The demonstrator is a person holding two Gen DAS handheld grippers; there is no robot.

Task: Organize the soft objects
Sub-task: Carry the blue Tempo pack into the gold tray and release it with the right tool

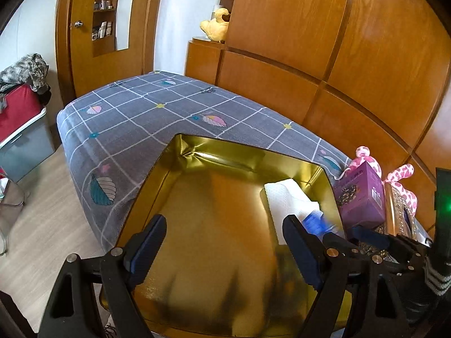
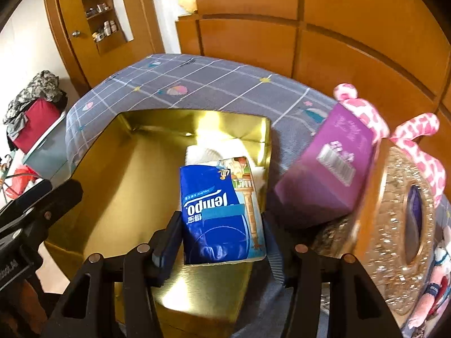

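Note:
A gold tin box (image 1: pixel 197 225) (image 2: pixel 118 174) lies open on the grey patterned bed. A white tissue pack (image 1: pixel 287 200) (image 2: pixel 203 152) lies inside by its right wall. My right gripper (image 2: pixel 222 233) is shut on a blue Tempo tissue pack (image 2: pixel 217 211) and holds it over the tin's right side; that pack shows in the left wrist view (image 1: pixel 315 221) too. My left gripper (image 1: pixel 225 248) is open and empty above the tin's middle.
A purple box (image 1: pixel 360 197) (image 2: pixel 327 169), a pink spotted plush (image 1: pixel 400 180) (image 2: pixel 372 118) and a glittery tissue holder (image 2: pixel 394 225) stand right of the tin by the wooden headboard (image 1: pixel 338 56). A grey bin (image 1: pixel 25 146) with a red bag stands on the floor at left.

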